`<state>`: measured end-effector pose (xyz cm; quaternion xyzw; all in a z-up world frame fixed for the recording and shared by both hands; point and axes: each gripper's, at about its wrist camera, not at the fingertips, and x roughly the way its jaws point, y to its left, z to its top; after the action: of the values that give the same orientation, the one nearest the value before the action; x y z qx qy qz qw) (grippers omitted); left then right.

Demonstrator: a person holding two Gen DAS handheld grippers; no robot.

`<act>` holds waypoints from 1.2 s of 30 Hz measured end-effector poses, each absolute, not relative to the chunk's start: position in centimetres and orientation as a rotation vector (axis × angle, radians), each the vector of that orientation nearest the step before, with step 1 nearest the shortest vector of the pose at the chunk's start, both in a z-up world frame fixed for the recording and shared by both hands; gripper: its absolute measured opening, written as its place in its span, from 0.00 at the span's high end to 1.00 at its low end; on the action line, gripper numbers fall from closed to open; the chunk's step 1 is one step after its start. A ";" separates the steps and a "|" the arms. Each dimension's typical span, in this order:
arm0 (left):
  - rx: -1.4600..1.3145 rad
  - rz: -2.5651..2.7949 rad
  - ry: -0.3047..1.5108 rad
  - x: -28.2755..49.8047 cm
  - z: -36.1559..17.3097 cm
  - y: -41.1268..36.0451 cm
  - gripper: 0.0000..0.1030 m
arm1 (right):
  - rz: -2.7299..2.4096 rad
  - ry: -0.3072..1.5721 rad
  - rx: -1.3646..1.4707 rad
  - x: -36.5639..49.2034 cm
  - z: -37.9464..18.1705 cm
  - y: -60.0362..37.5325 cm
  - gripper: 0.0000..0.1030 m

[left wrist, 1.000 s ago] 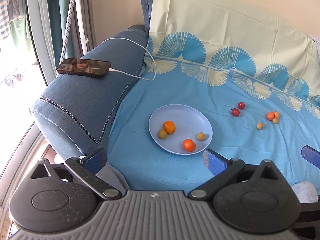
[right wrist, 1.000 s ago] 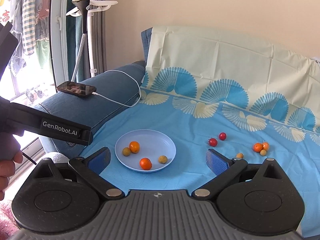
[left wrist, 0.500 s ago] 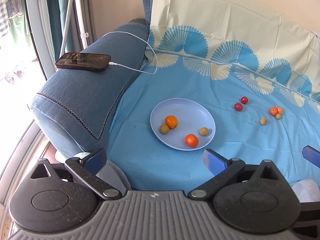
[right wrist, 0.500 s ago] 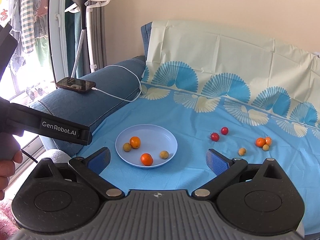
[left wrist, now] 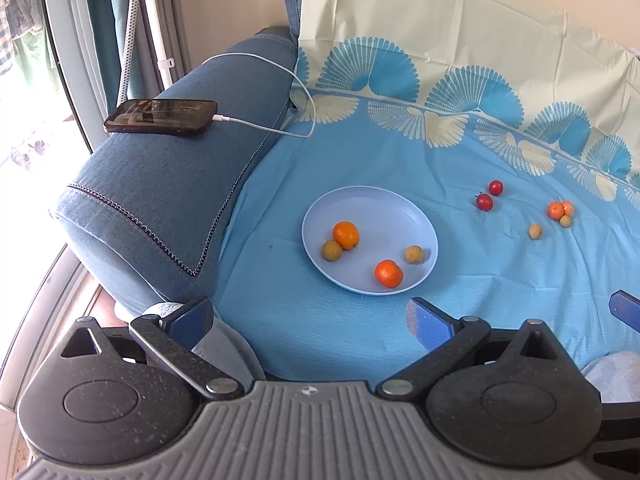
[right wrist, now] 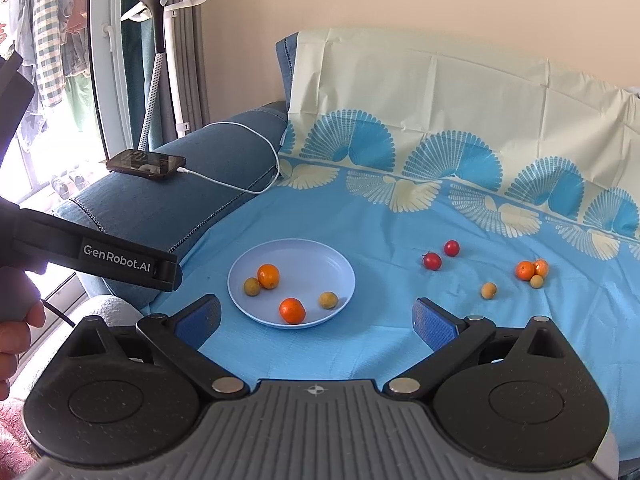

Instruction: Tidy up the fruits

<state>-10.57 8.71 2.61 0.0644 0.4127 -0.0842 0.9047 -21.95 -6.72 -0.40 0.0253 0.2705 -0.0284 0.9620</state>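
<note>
A pale blue plate [left wrist: 368, 208] [right wrist: 292, 252] lies on the blue sofa cover, holding two oranges [left wrist: 346, 234] [right wrist: 292, 310] and two small yellowish fruits [left wrist: 332, 249] [right wrist: 328, 300]. Right of it on the cover lie two red fruits [left wrist: 484, 201] [right wrist: 432, 261], a lone yellowish fruit [left wrist: 535, 231] [right wrist: 489, 291] and a cluster of two small oranges with a yellowish fruit [left wrist: 559, 211] [right wrist: 530, 270]. My left gripper [left wrist: 310, 314] hangs open short of the plate's near rim. My right gripper [right wrist: 316, 316] is open too, empty, in front of the plate.
A phone [left wrist: 160, 116] [right wrist: 146, 164] on a white charging cable [left wrist: 280, 76] rests on the blue sofa armrest [left wrist: 160, 184] at left. A garment steamer stand [right wrist: 160, 40] and curtains are behind it. The left gripper's handle [right wrist: 96, 256], held by a hand [right wrist: 16, 320], crosses the right wrist view.
Both grippers have drawn slightly back and up from the sofa, so plate and fruit sit a little farther off. Both stay open. No fruit moved.
</note>
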 end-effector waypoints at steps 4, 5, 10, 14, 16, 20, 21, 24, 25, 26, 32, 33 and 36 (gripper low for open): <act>0.146 -0.171 0.868 -10.2 2.2 8.3 0.00 | -0.057 0.558 0.065 -21.8 -0.7 -6.9 0.02; 0.148 -0.170 0.871 -10.1 2.1 8.1 0.00 | -0.057 0.561 0.068 -21.8 -0.8 -7.0 0.02; 0.165 -0.171 0.885 -9.4 1.8 7.5 0.00 | -0.059 0.573 0.088 -21.3 -1.3 -7.6 0.02; 0.175 -0.172 0.907 -8.6 1.3 6.8 0.00 | -0.070 0.593 0.114 -20.7 -1.9 -8.3 0.01; 0.178 -0.178 0.919 -8.1 1.0 6.3 0.00 | -0.082 0.603 0.133 -20.4 -2.3 -9.0 0.01; 0.191 -0.189 0.938 -6.9 0.5 4.7 0.00 | -0.127 0.621 0.181 -19.6 -3.1 -10.9 0.01; 0.196 -0.193 0.940 -6.5 0.4 4.2 0.00 | -0.143 0.624 0.192 -19.5 -3.3 -11.5 0.01; 0.208 -0.211 0.950 -5.1 -0.1 2.1 0.00 | -0.218 0.618 0.226 -19.1 -4.0 -14.0 0.01; 0.210 -0.219 0.955 -4.5 -0.4 1.1 0.00 | -0.246 0.616 0.236 -18.9 -4.2 -15.0 0.01; 0.212 -0.227 0.958 -3.9 -0.5 0.1 0.00 | -0.283 0.613 0.247 -18.8 -4.5 -16.2 0.01; 0.239 -0.295 0.959 0.5 -2.3 -7.2 0.00 | -0.505 0.592 0.299 -17.2 -6.5 -25.0 0.01; 0.247 -0.305 0.962 1.3 -2.7 -8.7 0.00 | -0.537 0.593 0.304 -16.8 -6.9 -26.7 0.01; 0.254 -0.341 0.978 4.1 -4.6 -12.9 0.00 | -0.620 0.590 0.307 -14.9 -8.5 -32.0 0.01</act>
<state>4.09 -12.89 -4.60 0.1209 0.4662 -0.1627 0.8612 -14.91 -31.95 -8.45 0.1483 0.2847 -0.2993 0.8985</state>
